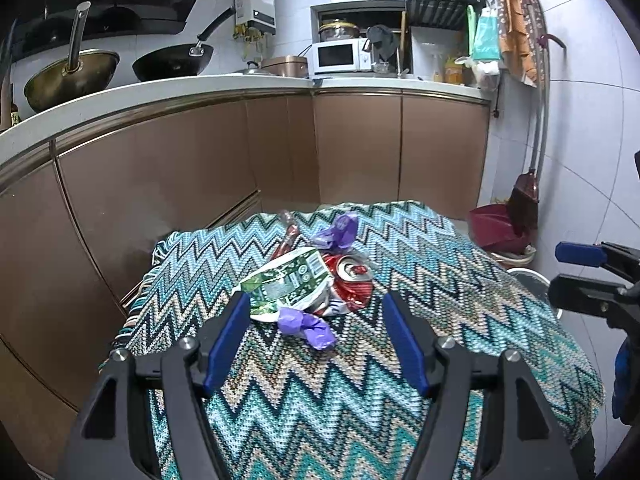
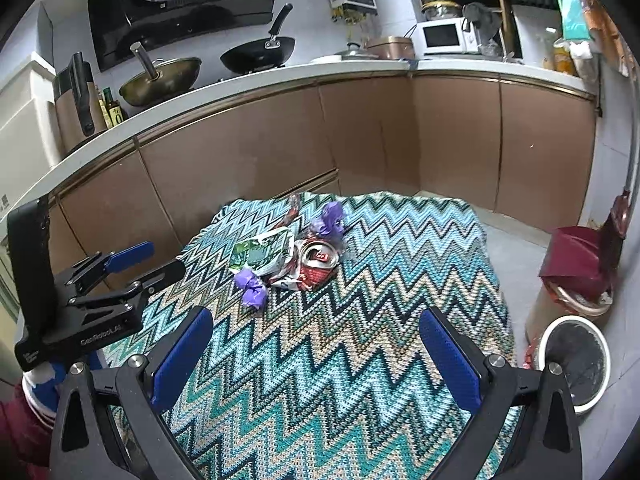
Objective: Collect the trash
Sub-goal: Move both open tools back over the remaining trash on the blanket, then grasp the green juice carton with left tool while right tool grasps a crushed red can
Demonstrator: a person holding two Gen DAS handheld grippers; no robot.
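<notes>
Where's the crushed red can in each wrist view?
Left wrist: crushed red can sits centre frame, right of the green wrapper.
Right wrist: can sits just above centre, again right of the wrapper.
Shared landmark: white microwave on the counter.

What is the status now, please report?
Left gripper open, empty, short of trash pile. Right gripper open, empty, further back. Pile untouched on zigzag cloth. Nothing blocking.
</notes>
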